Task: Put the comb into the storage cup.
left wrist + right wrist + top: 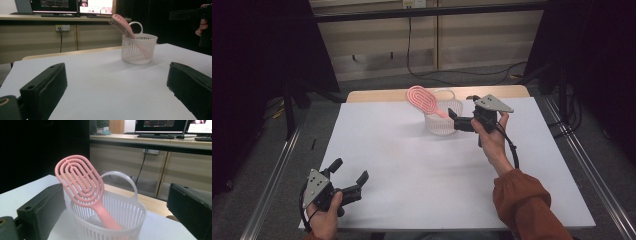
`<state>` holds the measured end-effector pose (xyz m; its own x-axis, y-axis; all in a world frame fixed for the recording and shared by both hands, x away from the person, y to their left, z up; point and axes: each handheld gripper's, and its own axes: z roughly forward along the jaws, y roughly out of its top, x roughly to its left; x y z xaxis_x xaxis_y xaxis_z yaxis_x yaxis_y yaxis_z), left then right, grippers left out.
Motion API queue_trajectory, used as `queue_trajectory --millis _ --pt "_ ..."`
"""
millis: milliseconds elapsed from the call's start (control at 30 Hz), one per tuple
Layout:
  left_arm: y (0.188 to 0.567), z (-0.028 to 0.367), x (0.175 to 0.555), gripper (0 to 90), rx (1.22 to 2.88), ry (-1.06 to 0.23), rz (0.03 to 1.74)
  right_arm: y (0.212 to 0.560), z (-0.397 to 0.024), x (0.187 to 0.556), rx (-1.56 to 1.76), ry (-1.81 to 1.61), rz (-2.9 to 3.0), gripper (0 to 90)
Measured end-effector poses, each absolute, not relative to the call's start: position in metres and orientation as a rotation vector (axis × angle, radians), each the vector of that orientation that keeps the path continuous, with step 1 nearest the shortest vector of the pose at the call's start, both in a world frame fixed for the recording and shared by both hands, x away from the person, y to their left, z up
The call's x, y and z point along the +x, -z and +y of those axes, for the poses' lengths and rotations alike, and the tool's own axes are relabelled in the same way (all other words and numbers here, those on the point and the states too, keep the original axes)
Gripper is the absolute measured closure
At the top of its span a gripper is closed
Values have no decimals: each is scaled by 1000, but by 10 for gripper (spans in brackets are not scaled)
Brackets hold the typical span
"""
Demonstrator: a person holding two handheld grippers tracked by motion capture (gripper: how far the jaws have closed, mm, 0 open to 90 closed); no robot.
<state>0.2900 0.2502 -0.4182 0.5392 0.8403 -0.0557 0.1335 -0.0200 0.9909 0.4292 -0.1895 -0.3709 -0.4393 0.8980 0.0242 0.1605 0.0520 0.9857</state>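
The left gripper (351,176) sits open and empty at the near left of the table (412,170), far from the basket (443,121). The pink brush (422,98) stands tilted in the basket. Just right of the basket, the right gripper (453,118) is open too, holding nothing.

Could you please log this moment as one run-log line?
hairbrush: leaning in basket | right gripper: open, beside basket | left gripper: open, idle

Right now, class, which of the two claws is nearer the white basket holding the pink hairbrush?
The right claw, held beside the white basket at the table's far side. The left claw sits open near the front edge, well away from the pink hairbrush.
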Motion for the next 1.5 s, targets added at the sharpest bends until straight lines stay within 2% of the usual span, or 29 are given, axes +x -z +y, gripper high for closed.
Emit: queue_trajectory --millis 1500 --pt "418 251 290 30 1512 -710 892 387 -221 350 1051 -1419 1614 23"
